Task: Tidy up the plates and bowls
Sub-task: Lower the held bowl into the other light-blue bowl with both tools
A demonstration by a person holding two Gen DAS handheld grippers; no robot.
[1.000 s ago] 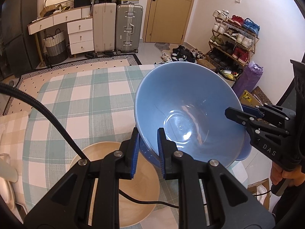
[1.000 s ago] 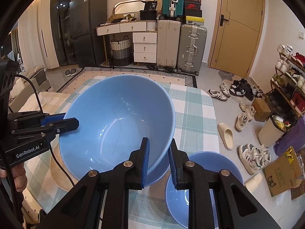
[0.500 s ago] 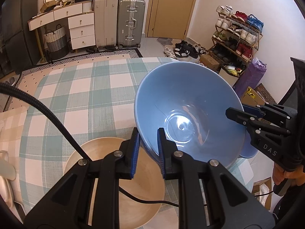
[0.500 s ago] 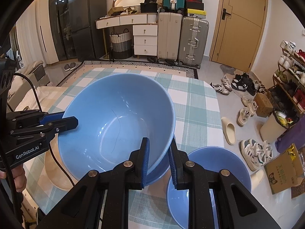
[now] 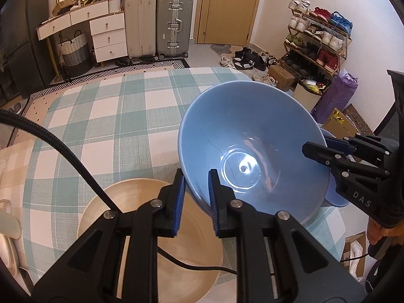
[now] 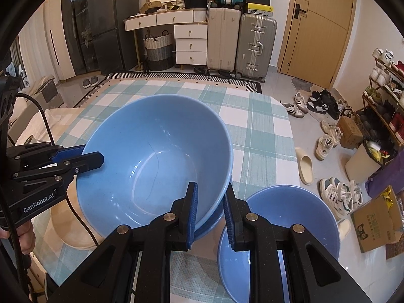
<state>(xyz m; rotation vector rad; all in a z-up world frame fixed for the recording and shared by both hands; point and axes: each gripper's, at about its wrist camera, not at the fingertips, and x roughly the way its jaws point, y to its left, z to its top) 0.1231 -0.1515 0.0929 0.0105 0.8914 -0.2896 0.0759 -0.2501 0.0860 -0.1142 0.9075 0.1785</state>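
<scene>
My left gripper (image 5: 194,197) is clamped on the near rim of the big bowl (image 5: 252,149), and my right gripper (image 6: 210,212) pinches the opposite rim; both point steeply down. The bowl hangs tilted between them, and it hides whatever sits right under it, so I cannot tell if it touches anything. A tan plate (image 5: 156,227) lies beside it, partly hidden by my fingers. A second blue bowl (image 6: 285,217) sits near the edge of the checked table (image 5: 106,116), cut off by my right fingers.

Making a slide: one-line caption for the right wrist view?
Both grippers, left gripper and right gripper, clamp a large blue bowl by its rim above a checked tablecloth.
</scene>
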